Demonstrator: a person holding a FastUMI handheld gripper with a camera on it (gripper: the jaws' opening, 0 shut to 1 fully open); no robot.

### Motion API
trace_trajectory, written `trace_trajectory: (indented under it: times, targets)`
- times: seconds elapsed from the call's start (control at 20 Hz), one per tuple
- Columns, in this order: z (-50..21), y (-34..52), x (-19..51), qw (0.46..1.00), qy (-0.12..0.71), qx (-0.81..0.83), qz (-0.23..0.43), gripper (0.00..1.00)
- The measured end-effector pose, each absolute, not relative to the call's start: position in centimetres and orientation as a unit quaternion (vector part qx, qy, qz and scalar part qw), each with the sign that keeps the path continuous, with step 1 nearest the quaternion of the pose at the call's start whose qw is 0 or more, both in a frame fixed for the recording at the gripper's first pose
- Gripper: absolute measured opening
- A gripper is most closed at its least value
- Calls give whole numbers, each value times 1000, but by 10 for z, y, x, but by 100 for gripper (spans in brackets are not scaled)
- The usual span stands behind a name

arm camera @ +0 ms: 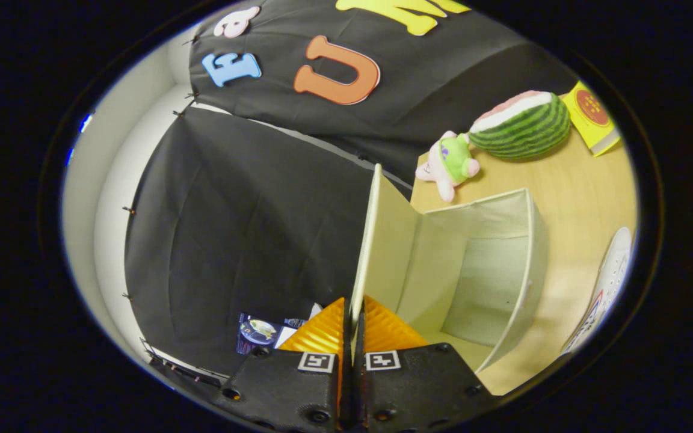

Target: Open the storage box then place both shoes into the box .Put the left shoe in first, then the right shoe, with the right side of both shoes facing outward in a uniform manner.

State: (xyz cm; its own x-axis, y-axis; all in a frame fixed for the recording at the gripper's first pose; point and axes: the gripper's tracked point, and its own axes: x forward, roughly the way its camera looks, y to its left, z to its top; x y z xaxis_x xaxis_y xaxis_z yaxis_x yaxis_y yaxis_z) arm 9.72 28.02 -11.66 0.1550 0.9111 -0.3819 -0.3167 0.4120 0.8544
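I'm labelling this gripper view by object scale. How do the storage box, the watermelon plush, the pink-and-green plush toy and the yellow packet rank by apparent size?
1. storage box, whose lid the gripper jaws pinch; nearest, so enlarged
2. watermelon plush
3. pink-and-green plush toy and yellow packet: too alike to rank

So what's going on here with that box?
The hand-held gripper is shut on the lid of a pale fabric storage box, holding it swung up so the box stands open and empty on the wooden table. A white shoe lies beside the box, not yet inside. A plush watermelon and a small plush toy sit beyond.
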Motion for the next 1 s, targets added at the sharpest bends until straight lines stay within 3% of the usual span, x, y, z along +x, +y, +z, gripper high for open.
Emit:
trace_trajectory:
  times: [0.25,0.35,0.6,1.0]
  targets:
    - [-99,330,93,732,463,302,398,6]
    - [-94,360,84,727,463,298,412,11]
    - [-122,385,55,739,481,197,430,100]
    - [-141,347,55,772,462,146,411,100]
